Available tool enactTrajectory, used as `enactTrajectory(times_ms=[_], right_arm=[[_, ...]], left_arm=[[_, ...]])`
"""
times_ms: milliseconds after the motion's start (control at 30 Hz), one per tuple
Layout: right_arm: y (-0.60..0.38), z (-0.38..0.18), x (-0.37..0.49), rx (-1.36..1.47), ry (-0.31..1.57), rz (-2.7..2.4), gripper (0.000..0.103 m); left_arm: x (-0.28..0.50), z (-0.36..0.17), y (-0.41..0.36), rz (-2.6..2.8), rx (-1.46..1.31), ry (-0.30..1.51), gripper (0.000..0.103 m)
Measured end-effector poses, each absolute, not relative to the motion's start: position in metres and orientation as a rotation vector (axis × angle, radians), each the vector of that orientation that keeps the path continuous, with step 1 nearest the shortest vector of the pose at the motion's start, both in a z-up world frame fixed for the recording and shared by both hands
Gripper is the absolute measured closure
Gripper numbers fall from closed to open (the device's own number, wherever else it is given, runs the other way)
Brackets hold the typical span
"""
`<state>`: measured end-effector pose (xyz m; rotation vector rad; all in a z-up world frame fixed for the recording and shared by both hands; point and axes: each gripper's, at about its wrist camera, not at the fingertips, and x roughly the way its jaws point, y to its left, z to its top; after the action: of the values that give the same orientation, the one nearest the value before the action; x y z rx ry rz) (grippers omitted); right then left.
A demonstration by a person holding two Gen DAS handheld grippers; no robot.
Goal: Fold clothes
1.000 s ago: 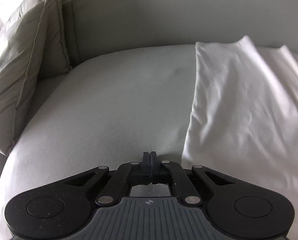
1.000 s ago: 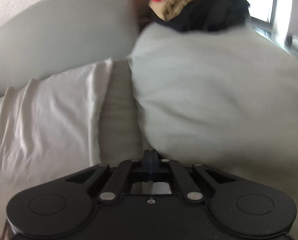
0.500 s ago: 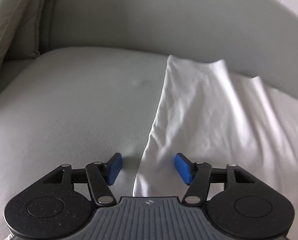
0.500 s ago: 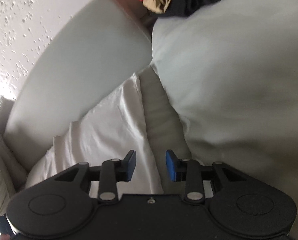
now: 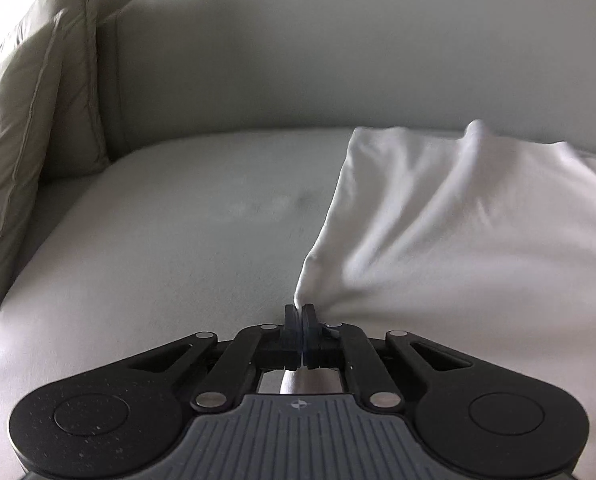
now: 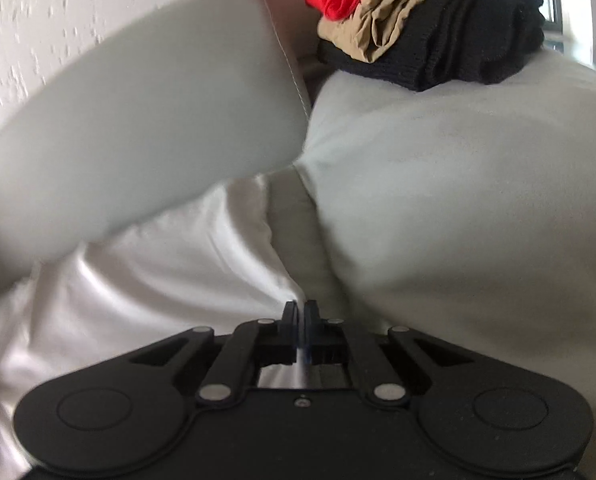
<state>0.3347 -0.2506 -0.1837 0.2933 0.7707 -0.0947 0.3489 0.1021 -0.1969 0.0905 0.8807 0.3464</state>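
Pale grey sofa [image 5: 170, 264] cushions carry a white cloth [image 5: 458, 240], spread flat against the backrest with shallow wrinkles. Its near left corner is clenched in the left hand-held gripper [image 5: 299, 312], fabric puckering toward the pads. Its near right corner, just beside a big cushion [image 6: 478, 200], is pinched the same way by the right hand-held gripper [image 6: 300, 310]. Folding looks barely begun: 2 corners are secured, but no fold shows yet. A pile [image 6: 430, 20] of red, tan and black clothes on that cushion probably waits its turn.
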Motion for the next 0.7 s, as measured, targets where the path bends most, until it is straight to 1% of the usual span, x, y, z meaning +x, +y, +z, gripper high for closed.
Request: enactTrajectory(times_ms=[67,100,133,167,200,233,267,300,333,367,500,567,633,700], right_arm=[[-0.250,-0.186,0.334,0.288,0.782,-0.090,0.098],[-0.251,-0.184,0.332,0.296,0.778,-0.082,0.095],[-0.254,-0.184,0.331,0.321,0.775,-0.064,0.085],[-0.259,-0.183,0.328,0.363,0.777,-0.043,0.081],[-0.264,-0.180,0.326,0.425,0.779,-0.018,0.076],[-0.269,-0.176,0.324,0.489,0.780,0.007,0.069],[-0.274,-0.170,0.320,0.543,0.756,0.024,0.064],[-0.276,-0.165,0.320,0.564,0.726,0.028,0.054],[-0.278,-0.159,0.321,0.581,0.695,0.030,0.048],[-0.280,-0.154,0.321,0.599,0.664,0.033,0.048],[-0.281,-0.156,0.342,0.640,0.681,0.030,0.048],[-0.284,-0.161,0.356,0.642,0.688,0.010,0.050],[-0.289,-0.167,0.369,0.669,0.699,0.002,0.055],[-0.294,-0.174,0.384,0.692,0.708,0.002,0.058]], left_arm=[[0.348,-0.198,0.100,0.340,0.129,0.878,0.099],[0.345,-0.197,0.099,0.328,0.127,0.871,0.099],[0.341,-0.195,0.100,0.314,0.116,0.865,0.099],[0.337,-0.190,0.106,0.295,0.073,0.862,0.094],[0.333,-0.184,0.111,0.274,0.029,0.853,0.085],[0.326,-0.175,0.114,0.253,-0.020,0.828,0.080],[0.323,-0.167,0.117,0.237,-0.061,0.803,0.067],[0.328,-0.160,0.120,0.239,-0.074,0.782,0.058],[0.333,-0.154,0.123,0.240,-0.088,0.760,0.058],[0.338,-0.149,0.125,0.242,-0.101,0.745,0.058],[0.372,-0.154,0.133,0.248,-0.144,0.791,0.058],[0.393,-0.160,0.146,0.237,-0.165,0.813,0.059],[0.407,-0.165,0.147,0.198,-0.199,0.842,0.058],[0.422,-0.171,0.149,0.175,-0.211,0.861,0.059]])
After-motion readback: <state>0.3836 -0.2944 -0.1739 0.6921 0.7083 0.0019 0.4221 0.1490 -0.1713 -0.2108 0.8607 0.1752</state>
